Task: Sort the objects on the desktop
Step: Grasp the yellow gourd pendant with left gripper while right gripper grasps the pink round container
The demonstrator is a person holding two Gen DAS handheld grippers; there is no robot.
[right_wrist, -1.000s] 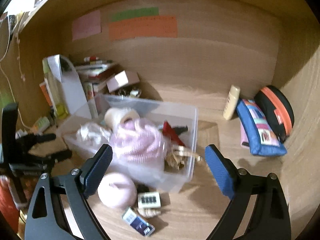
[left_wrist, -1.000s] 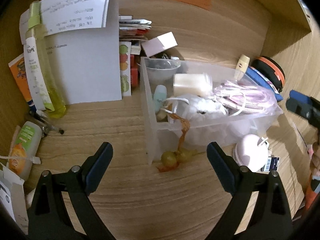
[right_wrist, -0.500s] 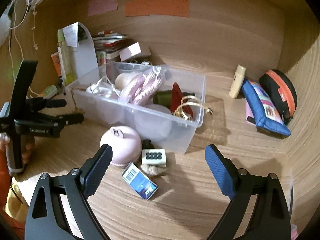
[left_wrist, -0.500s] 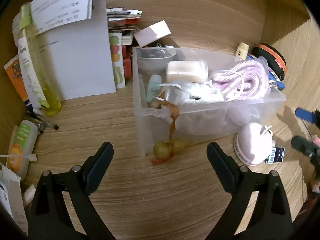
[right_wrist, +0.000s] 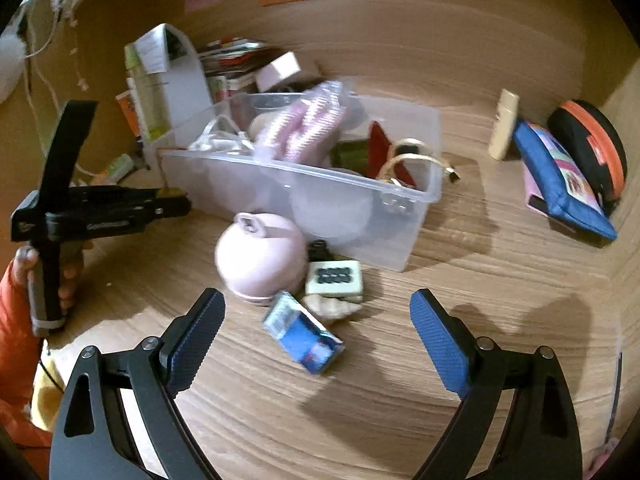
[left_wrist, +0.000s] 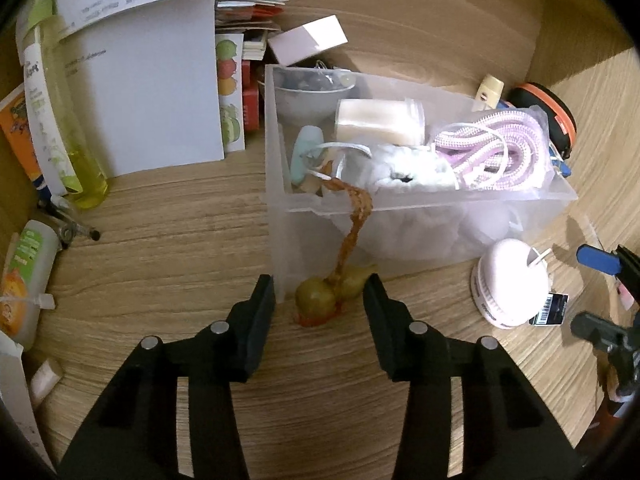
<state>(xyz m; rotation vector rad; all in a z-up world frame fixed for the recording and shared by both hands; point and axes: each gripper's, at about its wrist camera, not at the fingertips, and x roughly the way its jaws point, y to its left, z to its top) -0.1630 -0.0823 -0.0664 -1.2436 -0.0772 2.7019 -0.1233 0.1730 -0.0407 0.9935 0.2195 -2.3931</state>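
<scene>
A clear plastic box (left_wrist: 400,204) holds a pink rope (left_wrist: 492,148), a white fluffy thing and other bits. A brown strap hangs over its front wall and ends in an olive-green gourd charm (left_wrist: 316,300) lying on the desk. My left gripper (left_wrist: 319,292) has its jaws closing, with the charm between them; a gap still shows at the left pad. My right gripper (right_wrist: 316,308) is open and hovers just short of a small blue box (right_wrist: 304,336), a dotted tile (right_wrist: 334,278) and a round pink object (right_wrist: 260,260).
A yellow-green bottle (left_wrist: 60,120), a white folder (left_wrist: 152,100) and stacked booklets stand at the back left. An orange-labelled tube (left_wrist: 24,280) lies at the left edge. A blue pouch (right_wrist: 560,176), a black-and-orange case (right_wrist: 592,148) and a cream tube (right_wrist: 504,124) sit at the right wall.
The left jaws have narrowed from wide open to either side of the gourd charm. The right gripper has sunk closer to the small things in front of the box.
</scene>
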